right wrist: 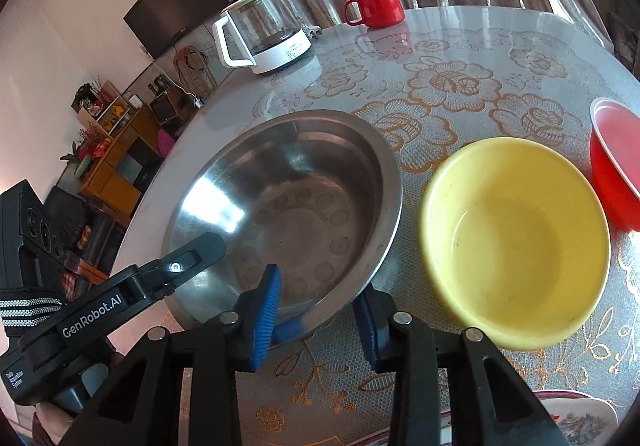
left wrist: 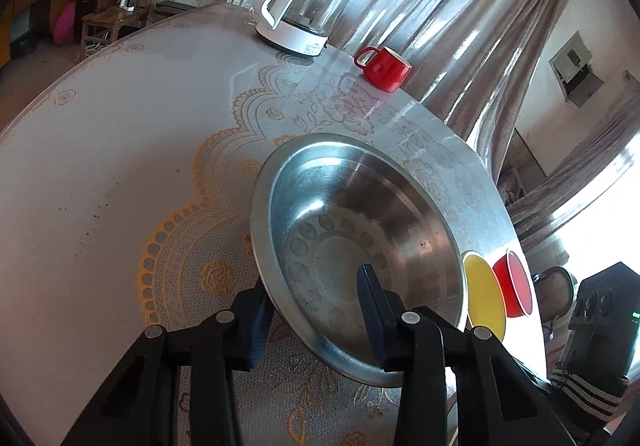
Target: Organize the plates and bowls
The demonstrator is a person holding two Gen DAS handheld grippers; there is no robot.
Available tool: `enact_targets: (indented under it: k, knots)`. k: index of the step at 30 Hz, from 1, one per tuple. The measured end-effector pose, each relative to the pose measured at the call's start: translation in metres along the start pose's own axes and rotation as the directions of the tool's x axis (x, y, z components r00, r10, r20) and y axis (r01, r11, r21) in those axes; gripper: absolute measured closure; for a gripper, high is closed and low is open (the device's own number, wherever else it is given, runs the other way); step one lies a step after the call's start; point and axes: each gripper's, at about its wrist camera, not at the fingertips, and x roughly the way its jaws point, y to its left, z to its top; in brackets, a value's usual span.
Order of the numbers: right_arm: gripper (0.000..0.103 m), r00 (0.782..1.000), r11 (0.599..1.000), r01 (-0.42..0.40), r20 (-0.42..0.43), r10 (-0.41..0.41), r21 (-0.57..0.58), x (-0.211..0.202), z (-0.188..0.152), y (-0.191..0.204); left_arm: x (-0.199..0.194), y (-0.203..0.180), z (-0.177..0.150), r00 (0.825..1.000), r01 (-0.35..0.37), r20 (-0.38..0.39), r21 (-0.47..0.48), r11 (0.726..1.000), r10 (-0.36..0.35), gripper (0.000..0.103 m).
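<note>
On the round table (right wrist: pixel 460 30), under a glossy clear cover laid over lace printed with gold and orange flowers, sits a wide stainless-steel bowl (right wrist: pixel 288 206) with a flat flared rim and a ring of stamped ovals around its bottom. Both tongs straddle that rim at the near edge. The left gripper (left wrist: pixel 316 310) has one ribbed blue pad inside the bowl and the other outside beneath the rim, jaws spread fairly wide; whether the pads actually press the metal, I cannot tell. The right gripper (right wrist: pixel 320 310) stands the same way, one blue pad inside, one outside, and here too I cannot tell if it pinches the steel.

Just beside the steel bowl, to its right, rests a smooth, round yellow bowl (right wrist: pixel 516 242) of matte plastic look, and next to that a red bowl (right wrist: pixel 616 170) with a pale rim. At the far edge stand a glass kettle (right wrist: pixel 264 34) on a white base and a glossy red mug (right wrist: pixel 376 6), before shiny pleated curtains (left wrist: pixel 460 6).
</note>
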Motion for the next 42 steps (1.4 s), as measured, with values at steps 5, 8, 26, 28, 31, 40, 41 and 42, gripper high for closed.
enact_targets:
  k: [5, 8, 26, 28, 31, 40, 41, 42]
  knots:
    - [0.068, 1.0, 1.0, -0.004, 0.007, 0.005, -0.028, -0.003, -0.002, 0.003, -0.008, 0.002, -0.006, 1.0, -0.002, 0.025, 0.033, 0.999, 0.002, 0.063]
    - [0.068, 1.0, 0.999, -0.001, 0.011, 0.001, -0.054, -0.005, -0.004, 0.007, -0.013, 0.0, -0.013, 0.999, -0.004, 0.035, 0.056, 0.998, 0.002, 0.063]
    - [0.069, 0.998, 0.99, -0.07, -0.002, 0.07, -0.122, -0.031, -0.042, 0.034, -0.069, 0.01, -0.068, 0.997, 0.004, 0.073, 0.11, 0.994, -0.012, 0.062]
    - [0.069, 0.997, 0.988, -0.077, -0.012, 0.076, -0.132, -0.032, -0.048, 0.038, -0.076, 0.013, -0.076, 0.997, 0.006, 0.075, 0.102, 0.995, -0.013, 0.062]
    - [0.069, 0.997, 0.985, -0.082, -0.013, 0.081, -0.152, -0.037, -0.06, 0.046, -0.087, 0.019, -0.086, 0.997, 0.01, 0.082, 0.09, 0.996, -0.018, 0.061]
    - [0.069, 0.991, 0.964, -0.133, -0.015, 0.133, -0.229, -0.06, -0.092, 0.071, -0.133, 0.03, -0.119, 0.992, 0.02, 0.126, 0.068, 0.997, -0.028, 0.057]
    - [0.069, 0.989, 0.961, -0.144, -0.019, 0.144, -0.236, -0.063, -0.096, 0.074, -0.138, 0.032, -0.123, 0.991, 0.028, 0.127, 0.062, 0.998, -0.036, 0.056]
    - [0.069, 0.988, 0.958, -0.155, -0.023, 0.154, -0.241, -0.066, -0.099, 0.077, -0.142, 0.034, -0.127, 0.991, 0.035, 0.126, 0.059, 0.998, -0.042, 0.054]
